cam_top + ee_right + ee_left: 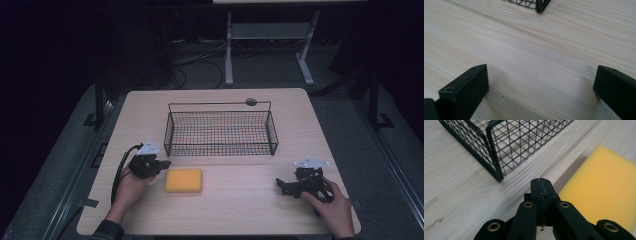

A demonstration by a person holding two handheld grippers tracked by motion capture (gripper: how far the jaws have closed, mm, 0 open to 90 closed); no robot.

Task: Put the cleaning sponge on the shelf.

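High view: yellow sponge (184,180) lies flat on the table (240,210), lower centre-left of the frame, just below the front wall of the black wire basket (220,132).

Left gripper (161,163) sits at the lower left, held by the left hand (131,189), its tip just beside the sponge's upper-left corner. Contact with the sponge: cannot tell. In the left gripper view its 2 fingers (536,187) are pressed together with nothing between them. The sponge (604,192) takes the right side of that frame and a corner of the basket (496,170) the upper left.

Right gripper (286,186) is at the lower right of the high view, held by the right hand (334,205), well apart from the sponge. In the right gripper view its 2 fingers (466,90) are spread wide over bare table (536,62), holding nothing. A basket corner (540,6) shows at the top edge.
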